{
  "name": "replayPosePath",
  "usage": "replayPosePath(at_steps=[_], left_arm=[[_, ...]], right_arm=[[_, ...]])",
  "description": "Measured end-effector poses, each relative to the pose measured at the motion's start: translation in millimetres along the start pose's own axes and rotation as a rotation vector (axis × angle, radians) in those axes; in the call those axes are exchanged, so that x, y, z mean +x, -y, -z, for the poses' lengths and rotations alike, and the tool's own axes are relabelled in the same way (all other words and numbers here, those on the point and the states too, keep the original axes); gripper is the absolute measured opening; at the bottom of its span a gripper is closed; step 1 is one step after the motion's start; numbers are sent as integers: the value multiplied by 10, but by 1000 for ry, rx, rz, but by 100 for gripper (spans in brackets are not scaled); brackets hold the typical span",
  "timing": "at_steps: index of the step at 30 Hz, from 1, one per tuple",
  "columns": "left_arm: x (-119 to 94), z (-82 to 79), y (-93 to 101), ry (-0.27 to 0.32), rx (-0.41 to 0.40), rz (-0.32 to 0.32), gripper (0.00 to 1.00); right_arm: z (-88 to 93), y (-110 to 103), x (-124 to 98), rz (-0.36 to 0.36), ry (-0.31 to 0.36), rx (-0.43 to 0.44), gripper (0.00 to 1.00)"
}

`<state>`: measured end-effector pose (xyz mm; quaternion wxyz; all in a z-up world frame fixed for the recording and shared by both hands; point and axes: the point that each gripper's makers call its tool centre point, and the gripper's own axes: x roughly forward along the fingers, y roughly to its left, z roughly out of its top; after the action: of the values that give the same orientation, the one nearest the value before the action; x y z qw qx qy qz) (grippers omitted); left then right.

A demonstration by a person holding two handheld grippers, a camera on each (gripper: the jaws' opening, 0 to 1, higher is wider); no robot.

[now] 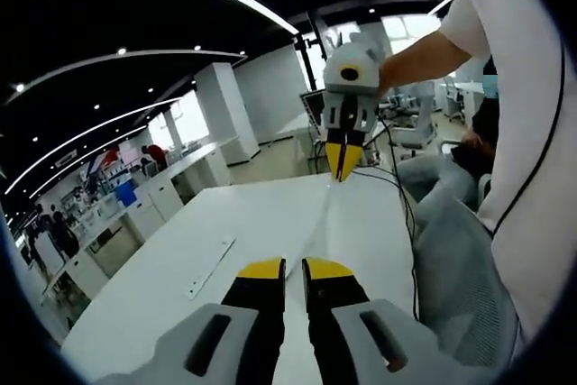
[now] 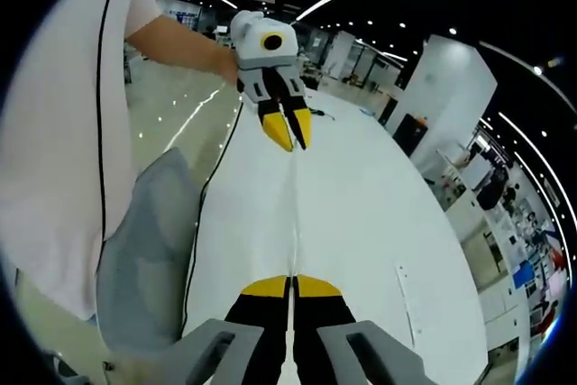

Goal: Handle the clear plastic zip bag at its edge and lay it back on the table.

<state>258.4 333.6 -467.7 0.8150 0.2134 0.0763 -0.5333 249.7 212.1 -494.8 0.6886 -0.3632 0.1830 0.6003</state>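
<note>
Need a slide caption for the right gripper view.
Two hand-held grippers stretch a clear zip bag edge-on above the white table.

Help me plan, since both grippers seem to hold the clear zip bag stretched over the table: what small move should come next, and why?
Probably lower both grippers together toward the table. The left gripper and right gripper each look shut on an end of the clear zip bag, which hangs as a thin taut line between them, above the white surface. Lowering first lets it land flat before release.
</note>
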Motion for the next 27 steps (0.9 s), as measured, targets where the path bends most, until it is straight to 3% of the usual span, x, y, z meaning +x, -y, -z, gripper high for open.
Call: replayPosePath(at_steps=[6,14,27], left_arm=[[50,98,110,-105,103,59,5],[126,161,245,-199,221,121,4],[106,213,268,-257,277,149,1]], right_arm=[[11,-23,-6,-8,-12,-18,0],[25,-52,8,-20,-25,-23,0],[81,-68,18,-24,-49,-33,0]])
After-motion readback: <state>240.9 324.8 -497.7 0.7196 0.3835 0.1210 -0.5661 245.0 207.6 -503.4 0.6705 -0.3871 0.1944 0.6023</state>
